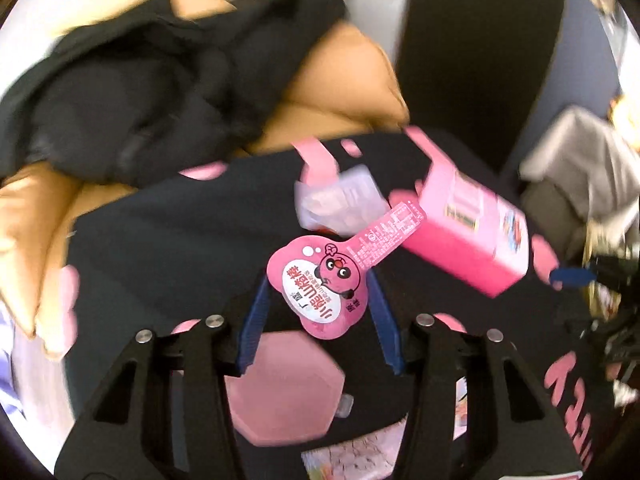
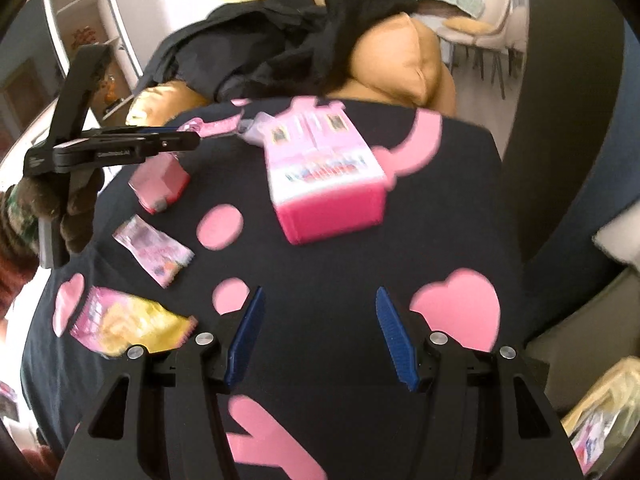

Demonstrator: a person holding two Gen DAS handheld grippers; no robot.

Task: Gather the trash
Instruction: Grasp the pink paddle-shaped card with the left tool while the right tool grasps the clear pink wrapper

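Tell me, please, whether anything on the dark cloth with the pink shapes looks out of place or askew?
Yes. A pink carton lies tipped on its side, and snack wrappers are strewn over the cloth: a yellow-pink one and a pale pink one. A pink character-shaped packet sits between the left hand-held gripper's fingers.

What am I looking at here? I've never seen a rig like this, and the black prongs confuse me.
A person holds a two-finger gripper in each hand, each with a camera looking along its blue-padded fingers. One picture is from the left gripper, the other from the right gripper. On the black cloth with pink shapes lie a pink box and several snack wrappers. A pink cartoon wrapper sits between the left fingers; whether it is squeezed is unclear. The right gripper is open and empty.
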